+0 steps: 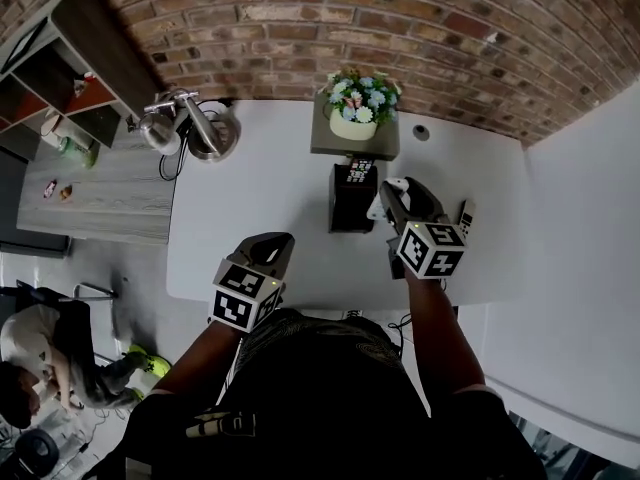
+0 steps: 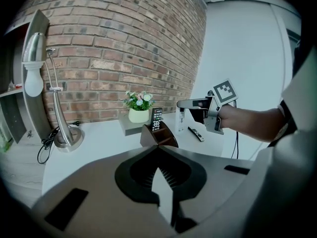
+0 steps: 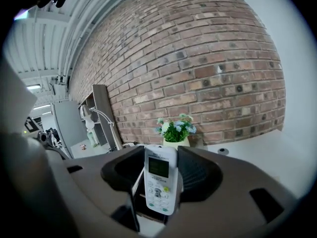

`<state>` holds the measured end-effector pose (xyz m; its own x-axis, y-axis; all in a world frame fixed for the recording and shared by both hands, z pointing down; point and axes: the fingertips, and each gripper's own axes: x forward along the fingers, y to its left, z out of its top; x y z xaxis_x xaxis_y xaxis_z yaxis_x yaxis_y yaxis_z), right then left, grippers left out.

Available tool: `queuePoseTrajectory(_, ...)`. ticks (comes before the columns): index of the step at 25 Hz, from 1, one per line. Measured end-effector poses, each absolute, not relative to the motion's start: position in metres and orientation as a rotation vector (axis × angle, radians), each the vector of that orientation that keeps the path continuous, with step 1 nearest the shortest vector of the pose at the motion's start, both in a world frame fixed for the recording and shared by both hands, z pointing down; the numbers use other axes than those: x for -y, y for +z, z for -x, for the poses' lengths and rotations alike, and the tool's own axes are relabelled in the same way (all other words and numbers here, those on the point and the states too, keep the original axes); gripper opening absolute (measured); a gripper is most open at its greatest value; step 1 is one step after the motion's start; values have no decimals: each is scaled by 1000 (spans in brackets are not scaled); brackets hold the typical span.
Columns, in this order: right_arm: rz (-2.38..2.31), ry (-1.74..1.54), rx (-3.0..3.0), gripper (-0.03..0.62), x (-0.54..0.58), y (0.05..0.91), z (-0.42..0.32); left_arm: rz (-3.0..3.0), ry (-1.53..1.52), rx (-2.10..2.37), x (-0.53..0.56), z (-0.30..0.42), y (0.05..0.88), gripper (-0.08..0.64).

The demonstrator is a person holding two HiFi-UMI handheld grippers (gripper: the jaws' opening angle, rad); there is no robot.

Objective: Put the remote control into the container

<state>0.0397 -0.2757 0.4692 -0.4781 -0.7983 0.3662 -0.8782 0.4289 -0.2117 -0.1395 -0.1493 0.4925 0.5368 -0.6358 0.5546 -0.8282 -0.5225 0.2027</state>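
Right claw [image 1: 400,200] grips the white remote [image 3: 159,175] upright, just right of the container [image 1: 350,216]; left claw [image 1: 272,248], clenched and empty, lies farther from it.

The white counter [image 1: 250,218] lay open across its front and left, with wide room between the silver desk lamp [image 1: 200,128] and the dark brown wooden container [image 1: 350,213]. Just behind the container stood a grey slab [image 1: 328,144] bearing a pot of flowers [image 1: 355,108], and a black button remote [image 1: 360,171] stood upright in its rear compartment. The right tool [image 3: 159,172], clamped on a white remote control [image 3: 159,192], hung close at the container's right, and a slim black remote [image 1: 465,215] lay on the counter just beyond it.
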Motion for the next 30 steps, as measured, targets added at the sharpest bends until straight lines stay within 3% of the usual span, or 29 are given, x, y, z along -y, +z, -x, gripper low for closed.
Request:
queuePoseTrajectory(12, -1487, 389, 2463, 216, 310, 498, 7, -2237, 515, 1329, 133, 186, 494, -6)
queuePoseTrajectory(30, -1360, 517, 2317, 216, 286, 571, 11, -2216, 496, 1350, 133, 192, 492, -6)
